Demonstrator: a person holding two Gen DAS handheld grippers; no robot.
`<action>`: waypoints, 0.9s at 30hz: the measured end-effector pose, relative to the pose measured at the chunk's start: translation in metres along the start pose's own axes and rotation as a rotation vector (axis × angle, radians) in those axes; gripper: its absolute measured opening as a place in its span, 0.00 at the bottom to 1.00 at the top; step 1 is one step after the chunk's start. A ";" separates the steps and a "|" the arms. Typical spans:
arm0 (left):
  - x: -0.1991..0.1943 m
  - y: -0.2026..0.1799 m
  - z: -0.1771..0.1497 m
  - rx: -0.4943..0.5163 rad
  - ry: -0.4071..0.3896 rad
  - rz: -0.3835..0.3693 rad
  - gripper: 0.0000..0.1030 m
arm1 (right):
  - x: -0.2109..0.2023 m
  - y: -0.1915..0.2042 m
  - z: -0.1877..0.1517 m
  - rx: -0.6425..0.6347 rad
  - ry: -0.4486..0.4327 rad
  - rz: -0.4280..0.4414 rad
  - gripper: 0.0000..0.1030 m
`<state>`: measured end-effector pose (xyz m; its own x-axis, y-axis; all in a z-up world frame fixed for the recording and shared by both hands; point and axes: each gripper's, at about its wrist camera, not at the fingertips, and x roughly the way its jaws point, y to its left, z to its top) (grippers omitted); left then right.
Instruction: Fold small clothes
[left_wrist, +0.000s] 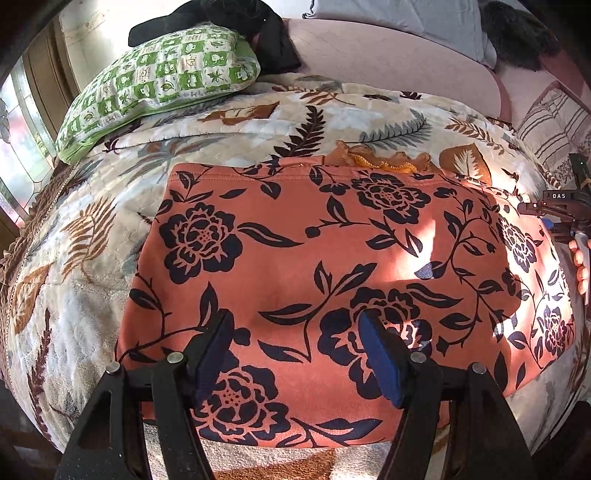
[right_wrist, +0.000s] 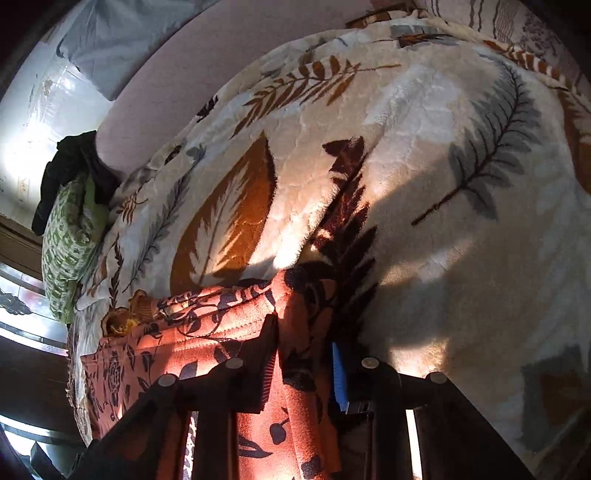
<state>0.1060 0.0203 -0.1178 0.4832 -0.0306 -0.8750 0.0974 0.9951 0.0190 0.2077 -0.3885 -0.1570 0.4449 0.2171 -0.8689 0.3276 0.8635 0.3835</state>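
Observation:
An orange garment with dark navy flowers (left_wrist: 314, 266) lies flat on a leaf-patterned blanket (left_wrist: 122, 206). My left gripper (left_wrist: 295, 343) is open just above the garment's near part, holding nothing. My right gripper (right_wrist: 304, 354) is at the garment's right edge, with a fold of the orange cloth (right_wrist: 295, 332) between its fingers; the jaws stand a little apart around it. The right gripper also shows at the right border of the left wrist view (left_wrist: 565, 218). A bit of orange-yellow trim (left_wrist: 380, 158) peeks out at the garment's far edge.
A green and white checked pillow (left_wrist: 162, 81) lies at the far left with dark clothing (left_wrist: 236, 22) on it. A pink headboard cushion (left_wrist: 388, 55) and a striped pillow (left_wrist: 554, 125) are at the back. A window is on the left.

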 end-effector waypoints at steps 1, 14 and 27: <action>-0.001 0.001 -0.001 0.000 -0.001 0.000 0.69 | -0.005 0.002 -0.001 -0.001 0.000 -0.029 0.47; -0.022 0.003 -0.010 -0.012 -0.017 -0.022 0.69 | -0.070 0.042 -0.111 -0.024 0.040 0.320 0.72; -0.035 0.007 -0.014 -0.012 -0.024 -0.008 0.73 | -0.040 -0.004 -0.129 0.212 0.083 0.306 0.75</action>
<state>0.0780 0.0299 -0.0940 0.5029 -0.0406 -0.8634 0.0913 0.9958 0.0063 0.0812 -0.3420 -0.1646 0.4831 0.4940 -0.7229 0.3587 0.6415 0.6781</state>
